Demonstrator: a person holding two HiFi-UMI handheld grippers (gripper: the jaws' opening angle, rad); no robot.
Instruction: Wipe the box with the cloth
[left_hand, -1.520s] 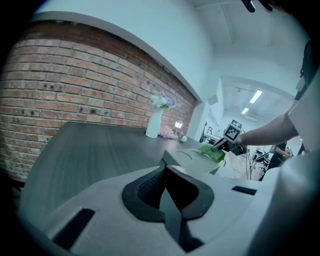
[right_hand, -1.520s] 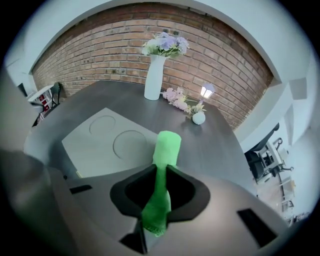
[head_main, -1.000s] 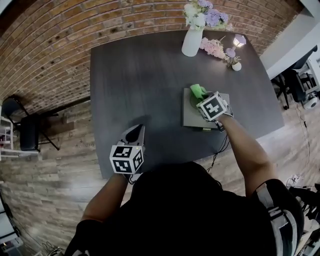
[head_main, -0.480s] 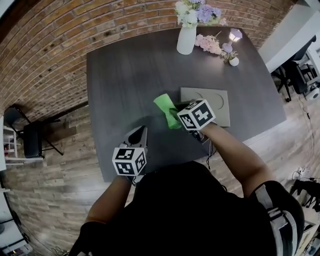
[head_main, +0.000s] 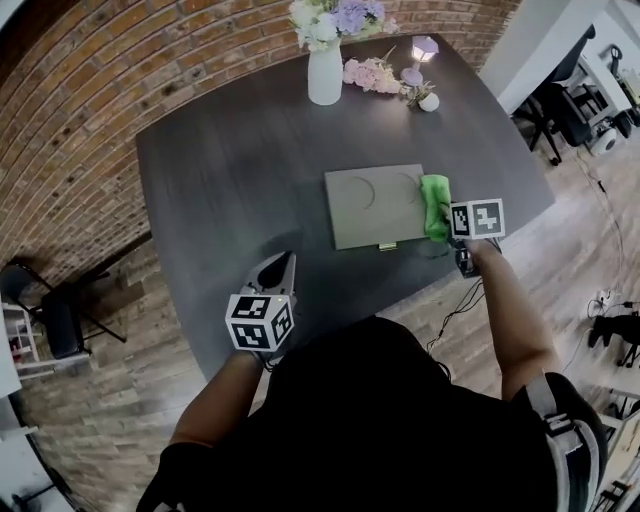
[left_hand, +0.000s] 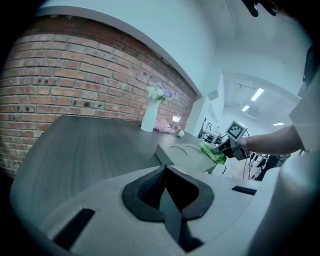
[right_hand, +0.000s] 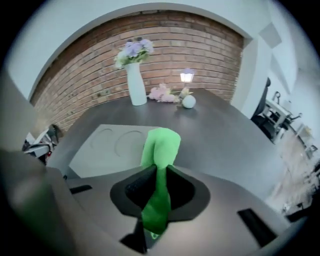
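Lit evenly from overhead, without hard shadows on the matte dark desk (head_main: 230, 170). Bowed hard by fisheye along the brick wall (head_main: 90, 90), black at the corners. Tinted cold blue-green around the left gripper (left_hand: 165, 175), with strip lights (left_hand: 257, 94) glaring far beyond it. Blurred close around the right gripper (right_hand: 156, 175), sharper on the cloth (right_hand: 161, 142) just ahead.

- Head view: above the person, looking steeply down onto the whole table (head_main: 230, 160).
- Left gripper view: low at the near edge, facing across toward the vase (left_hand: 149, 117).
- Right gripper view: close behind the cloth (right_hand: 160, 145), seemingly at one end of the box (right_hand: 102, 150); all three share box and vase.
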